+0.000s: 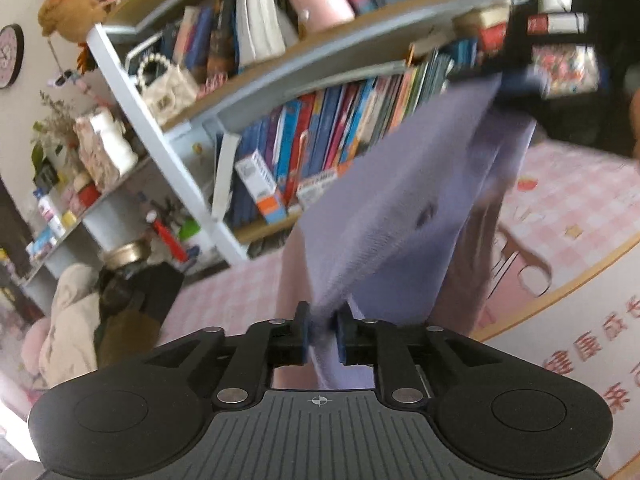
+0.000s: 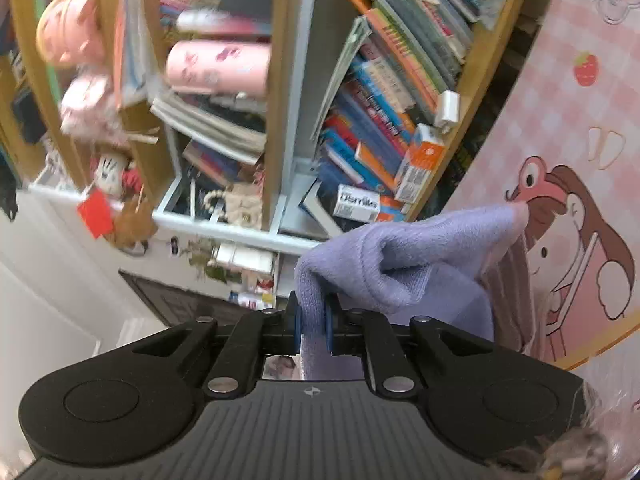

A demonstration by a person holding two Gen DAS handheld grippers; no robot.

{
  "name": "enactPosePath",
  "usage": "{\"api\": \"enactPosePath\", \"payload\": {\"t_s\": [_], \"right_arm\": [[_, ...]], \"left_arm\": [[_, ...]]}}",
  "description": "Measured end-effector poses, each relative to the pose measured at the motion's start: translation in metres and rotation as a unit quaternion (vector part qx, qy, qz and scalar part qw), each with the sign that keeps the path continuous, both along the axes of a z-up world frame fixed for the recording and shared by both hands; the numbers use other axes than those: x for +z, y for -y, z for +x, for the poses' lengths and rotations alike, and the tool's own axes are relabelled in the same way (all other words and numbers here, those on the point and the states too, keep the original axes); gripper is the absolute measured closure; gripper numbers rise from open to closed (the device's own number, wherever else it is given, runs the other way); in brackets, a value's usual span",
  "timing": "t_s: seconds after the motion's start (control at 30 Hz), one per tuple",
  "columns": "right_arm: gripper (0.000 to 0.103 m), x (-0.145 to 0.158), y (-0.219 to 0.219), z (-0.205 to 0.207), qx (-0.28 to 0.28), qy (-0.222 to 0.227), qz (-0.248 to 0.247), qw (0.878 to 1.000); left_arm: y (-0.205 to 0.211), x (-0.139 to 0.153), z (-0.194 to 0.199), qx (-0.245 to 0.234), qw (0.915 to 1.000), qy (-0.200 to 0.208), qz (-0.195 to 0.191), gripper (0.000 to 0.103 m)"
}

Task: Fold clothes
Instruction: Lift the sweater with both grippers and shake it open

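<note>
Both the left gripper (image 1: 322,334) and right gripper (image 2: 311,328) are clenched on a lavender fleece garment (image 1: 384,208) stretched between them above the pink checked worktop (image 1: 580,208), facing a crowded bookshelf (image 2: 288,92) with no legible titles.

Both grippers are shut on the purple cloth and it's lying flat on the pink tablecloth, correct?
Not quite. The left gripper and right gripper are both shut on the purple cloth, but it hangs lifted between them above the pink tablecloth, not flat; the left wrist view shows this.
</note>
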State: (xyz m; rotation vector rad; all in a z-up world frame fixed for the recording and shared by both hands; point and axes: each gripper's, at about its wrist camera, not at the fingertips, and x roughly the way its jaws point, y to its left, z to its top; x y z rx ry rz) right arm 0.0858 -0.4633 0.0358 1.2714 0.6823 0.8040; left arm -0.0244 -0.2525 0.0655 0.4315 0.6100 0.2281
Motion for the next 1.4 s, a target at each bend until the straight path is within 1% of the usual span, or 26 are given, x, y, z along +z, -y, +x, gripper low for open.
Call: {"api": "enactPosePath", "payload": {"t_s": [0.13,0.27,0.3,0.33,0.37,0.4,0.47,0.5,0.57,0.6,0.63,0.67,0.77,0.83,0.9,0.97,1.0,1.03,1.07,1.1,1.13,1.2,1.27,1.3,1.33,1.4], "right_arm": [[0.093,-0.004,0.001,-0.001,-0.002,-0.016,-0.001,1.0],[0.093,-0.016,0.007,-0.003,-0.01,-0.044,-0.01,0.999],[0.093,-0.02,0.009,-0.005,-0.012,-0.05,-0.013,0.999],[0.093,-0.024,0.013,-0.007,-0.017,-0.056,-0.015,0.998],[0.093,-0.027,0.016,-0.01,-0.022,-0.061,-0.017,0.998],[0.093,-0.028,0.02,-0.01,-0.03,-0.063,-0.02,0.997],[0.093,-0.02,0.033,-0.009,-0.052,-0.049,-0.027,0.997],[0.093,-0.011,0.041,-0.008,-0.064,-0.036,-0.032,0.997],[0.093,0.019,0.06,-0.005,-0.096,0.012,-0.038,0.995],[0.093,0.038,0.067,-0.005,-0.11,0.045,-0.04,0.992],[0.093,0.063,0.074,-0.007,-0.125,0.091,-0.04,0.987],[0.093,0.089,0.078,-0.009,-0.136,0.139,-0.036,0.98],[0.093,0.152,0.079,-0.014,-0.143,0.248,-0.02,0.958],[0.093,0.182,0.07,-0.012,-0.123,0.29,-0.011,0.949],[0.093,0.195,0.05,-0.006,-0.095,0.314,-0.024,0.944],[0.093,0.187,0.02,0.01,-0.06,0.289,-0.065,0.953],[0.093,0.173,0.005,0.021,-0.042,0.262,-0.091,0.96],[0.093,0.157,-0.011,0.032,-0.024,0.233,-0.117,0.965],[0.093,0.133,-0.025,0.042,-0.012,0.2,-0.146,0.969],[0.093,0.108,-0.04,0.05,-0.002,0.166,-0.174,0.971],[0.093,0.083,-0.054,0.059,0.009,0.132,-0.203,0.97],[0.093,0.037,-0.075,0.07,0.021,0.074,-0.247,0.966],[0.093,0.002,-0.093,0.078,0.029,0.024,-0.279,0.96],[0.093,-0.007,-0.102,0.081,0.031,0.017,-0.285,0.958],[0.093,-0.016,-0.111,0.084,0.034,0.011,-0.291,0.956],[0.093,-0.022,-0.13,0.09,0.042,0.018,-0.298,0.953]], "left_arm": [[-0.004,-0.018,0.003,0.001,0.9993,-0.032,-0.021,0.079],[-0.009,-0.032,0.004,0.0,0.9979,-0.051,-0.04,0.079],[-0.009,-0.034,0.004,-0.004,0.9976,-0.054,-0.044,0.082],[-0.009,-0.034,0.004,-0.015,0.9972,-0.054,-0.049,0.094],[-0.007,-0.029,0.002,-0.033,0.9968,-0.049,-0.054,0.097],[-0.003,-0.021,-0.001,-0.055,0.9959,-0.041,-0.06,0.097],[0.004,-0.006,-0.008,-0.098,0.9923,-0.025,-0.071,0.098],[0.008,0.006,-0.012,-0.124,0.989,-0.013,-0.08,0.098],[0.019,0.041,-0.025,-0.185,0.9762,0.028,-0.109,0.098],[0.022,0.062,-0.032,-0.21,0.967,0.053,-0.134,0.098],[0.024,0.085,-0.039,-0.233,0.9544,0.082,-0.167,0.098],[0.022,0.097,-0.044,-0.247,0.9443,0.102,-0.192,0.098],[0.005,0.111,-0.052,-0.269,0.9208,0.137,-0.247,0.098],[-0.006,0.121,-0.057,-0.283,0.9024,0.16,-0.283,0.098],[-0.017,0.13,-0.062,-0.296,0.8819,0.183,-0.318,0.098],[-0.028,0.139,-0.068,-0.308,0.8594,0.205,-0.353,0.098],[-0.036,0.129,-0.063,-0.296,0.8633,0.193,-0.361,0.098],[-0.044,0.108,-0.052,-0.268,0.8783,0.163,-0.361,0.097],[-0.053,0.087,-0.041,-0.241,0.8917,0.132,-0.36,0.098],[-0.061,0.066,-0.03,-0.212,0.9034,0.101,-0.358,0.098],[-0.07,0.045,-0.019,-0.184,0.9134,0.07,-0.356,0.098],[-0.085,0.003,-0.003,-0.132,0.9291,0.015,-0.345,0.098],[-0.1,-0.024,0.007,-0.091,0.9385,-0.022,-0.332,0.098],[-0.107,-0.036,0.011,-0.071,0.9421,-0.038,-0.326,0.098],[-0.114,-0.043,0.013,-0.058,0.9431,-0.048,-0.324,0.098],[-0.127,-0.049,0.015,-0.046,0.9431,-0.054,-0.325,0.098]]}}
